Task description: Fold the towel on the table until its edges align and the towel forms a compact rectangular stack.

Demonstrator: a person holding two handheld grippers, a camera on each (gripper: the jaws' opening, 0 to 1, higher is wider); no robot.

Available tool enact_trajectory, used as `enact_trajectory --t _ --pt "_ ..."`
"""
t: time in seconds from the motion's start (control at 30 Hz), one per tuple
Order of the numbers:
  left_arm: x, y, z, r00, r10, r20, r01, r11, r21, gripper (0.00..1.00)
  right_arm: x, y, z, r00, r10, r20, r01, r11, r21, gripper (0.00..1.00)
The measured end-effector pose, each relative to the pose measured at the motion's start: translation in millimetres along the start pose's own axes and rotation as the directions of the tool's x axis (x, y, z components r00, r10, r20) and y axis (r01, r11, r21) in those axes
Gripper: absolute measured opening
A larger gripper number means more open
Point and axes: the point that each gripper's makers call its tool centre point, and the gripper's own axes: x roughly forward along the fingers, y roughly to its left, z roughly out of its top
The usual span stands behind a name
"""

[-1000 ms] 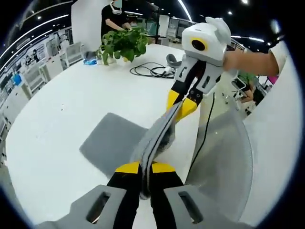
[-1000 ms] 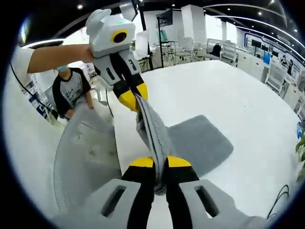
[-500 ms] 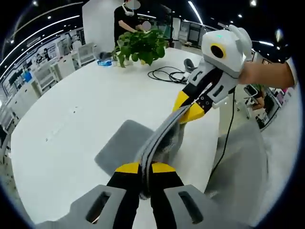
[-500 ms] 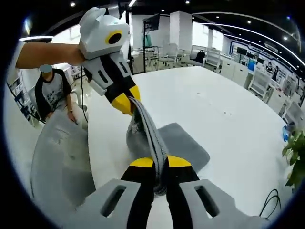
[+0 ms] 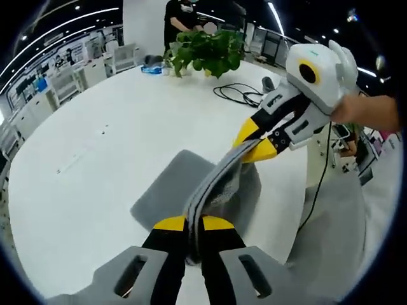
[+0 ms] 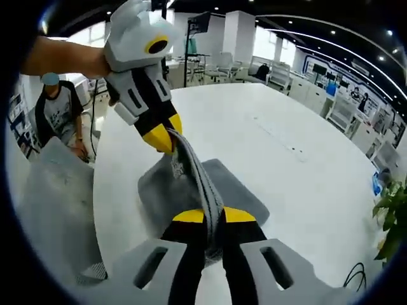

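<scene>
Both grippers are clenched on one raised edge of the grey towel [image 5: 210,190]. At the bottom of the left gripper view, the left gripper [image 5: 194,223] is seen with its yellow-tipped jaws pressed together on the cloth. From there the edge is stretched taut, up and rightward, to the right gripper [image 5: 251,145], which is held tilted by a hand [image 5: 346,113] with the forearm reaching in from the right. The rest of the towel is spread on the white table [image 5: 95,140], partly doubled under the lifted edge. Near the far rim a green plant [image 5: 206,52] and black cables [image 5: 245,95] are found. No writing can be read; the fisheye blur may hide small labels.
</scene>
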Motion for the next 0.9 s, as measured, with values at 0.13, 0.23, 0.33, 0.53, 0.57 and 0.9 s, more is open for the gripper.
enact_trajectory --t 0.13,0.23,0.33,0.53,0.57,0.9 --pt "10.6 8.6 -3.0 1.000 0.004 0.001 -0.004 1.000 -0.026 0.07 13.6 -9.2 -4.9 1.000 -0.001 -0.024 0.001 1.000 -0.030 0.07" --pt "17.2 12.8 -6.3 1.000 0.002 -0.006 -0.002 0.999 -0.038 0.07 22.1 -14.4 -7.9 0.999 0.003 -0.040 -0.005 0.999 -0.042 0.07" --pt "25.2 19.3 -9.9 1.000 0.002 -0.012 -0.003 0.999 -0.049 0.07 29.4 -17.9 -10.5 0.999 0.003 -0.052 -0.006 0.998 -0.055 0.08" --pt "43.2 30.5 -19.3 0.999 -0.005 -0.045 0.001 0.996 -0.087 0.07 49.2 -28.6 -20.0 0.997 0.007 -0.082 -0.012 0.998 -0.060 0.09" --pt "45.9 32.2 -20.4 0.999 -0.005 -0.049 0.000 0.996 -0.087 0.07 51.9 -30.0 -21.2 0.996 0.004 -0.084 -0.010 0.998 -0.064 0.10" --pt "70.5 51.1 -26.0 0.996 -0.006 -0.084 -0.004 0.993 -0.117 0.08 67.9 -43.7 -30.7 0.996 -0.027 -0.086 0.024 0.999 -0.034 0.15"
